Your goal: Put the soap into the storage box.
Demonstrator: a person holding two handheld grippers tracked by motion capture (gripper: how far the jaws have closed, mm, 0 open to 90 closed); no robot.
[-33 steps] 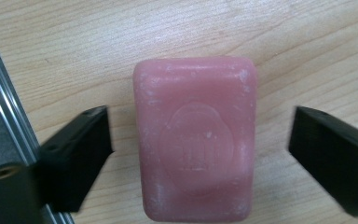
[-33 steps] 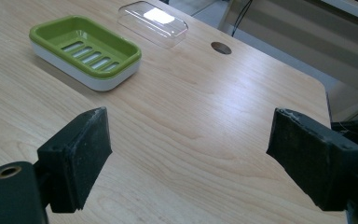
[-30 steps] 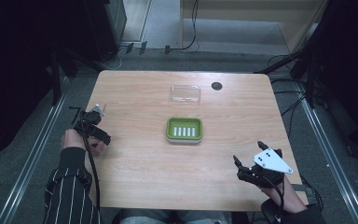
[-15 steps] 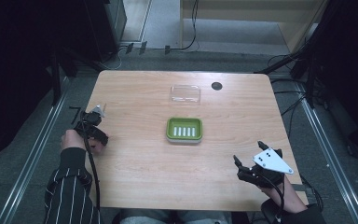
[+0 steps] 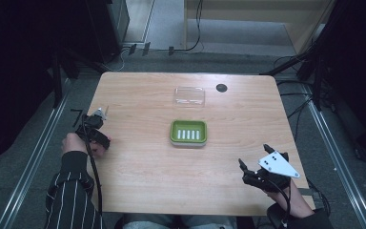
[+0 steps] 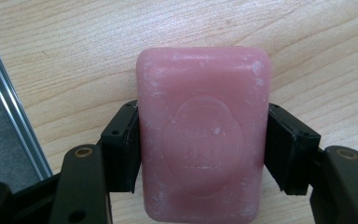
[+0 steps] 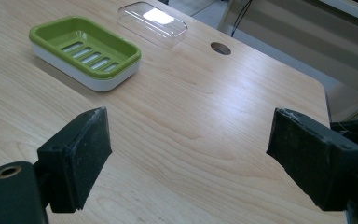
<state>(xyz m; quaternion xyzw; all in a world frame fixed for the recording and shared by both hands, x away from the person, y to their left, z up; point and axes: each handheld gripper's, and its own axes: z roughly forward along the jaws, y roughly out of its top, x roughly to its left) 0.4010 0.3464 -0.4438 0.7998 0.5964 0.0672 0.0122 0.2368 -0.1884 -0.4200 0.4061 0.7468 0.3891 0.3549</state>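
Pink soap bar: rounded rectangle, scuffed white at the corners, with an oval embossed stamp on its upper face; the lettering in the stamp is too faint to read. It lies on the wooden table near the left edge, where a metal rail runs just beside the board.

Left gripper: the jaws have just been closing and now pinch the soap bar by its two long sides, both black pads pressed flat against it. In the high view the left gripper sits at the table's left edge, the hand behind it, a striped sleeve reaching in from the bottom.

Right gripper: jaws spread wide, nothing between the pads, bare wood beneath. In the high view it rests low at the table's near right corner, grey three-cornered plate on top, pointing toward the middle.

Green soap dish: white base, slotted green tray, at the table's centre, well apart from both grippers. No writing visible.

Clear plastic lid: lies beyond the dish toward the far edge, apart from it.

Round hole: in the tabletop just right of the lid.

Open room: broad bare wood between the soap and the dish, and between the dish and the right gripper.
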